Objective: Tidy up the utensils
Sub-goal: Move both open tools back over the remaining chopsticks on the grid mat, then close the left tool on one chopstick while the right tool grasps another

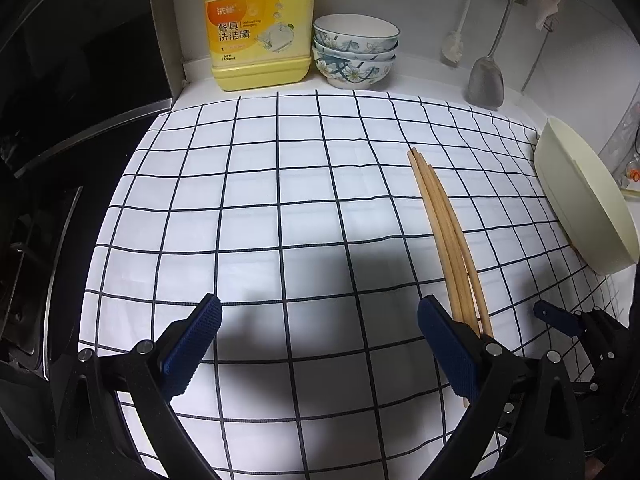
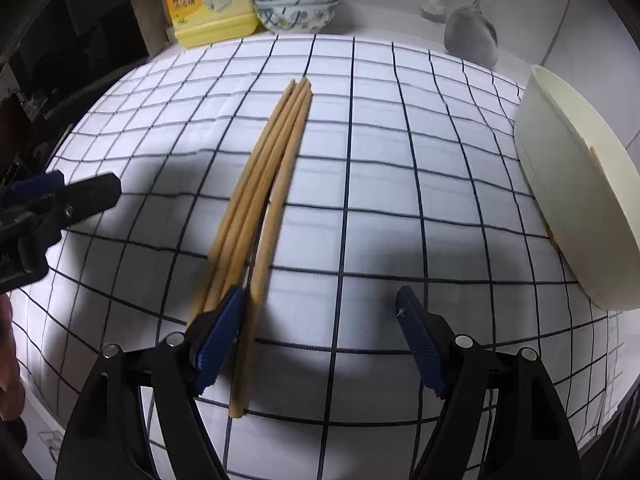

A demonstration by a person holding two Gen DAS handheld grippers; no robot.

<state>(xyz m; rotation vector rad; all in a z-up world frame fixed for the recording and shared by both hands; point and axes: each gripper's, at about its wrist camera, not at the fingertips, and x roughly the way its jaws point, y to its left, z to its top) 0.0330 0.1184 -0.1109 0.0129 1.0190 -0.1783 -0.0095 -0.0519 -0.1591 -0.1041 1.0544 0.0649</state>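
A white cloth (image 1: pixel 304 208) with dark lines in squares covers the counter; on it lies a bunch of wooden chopsticks (image 2: pixel 264 192), side by side, with their thin tips pointing toward the back wall; one stick sits a little apart from the others at the near end.

The left gripper (image 1: pixel 320 344) hangs over the cloth with its two blue pads far apart; nothing is between them; the chopsticks lie just past the outer side of its right pad. The right gripper (image 2: pixel 320 340) is also wide apart; its left pad is at the near ends of the chopsticks, and the apart stick runs just inside that pad; whether the pad touches the sticks is hard to tell; nothing is pinched.

A cream tub (image 2: pixel 580 200) lies tipped on its side at the right edge of the cloth; a bit of something wooden peeks out from behind it. At the back stand a yellow soap bottle (image 1: pixel 258 28) and three flowery bowls (image 1: pixel 354 52) in a stack, close together; a metal spatula (image 1: pixel 486 80) hangs by the wall, with a white brush (image 2: pixel 434 0) beside it.
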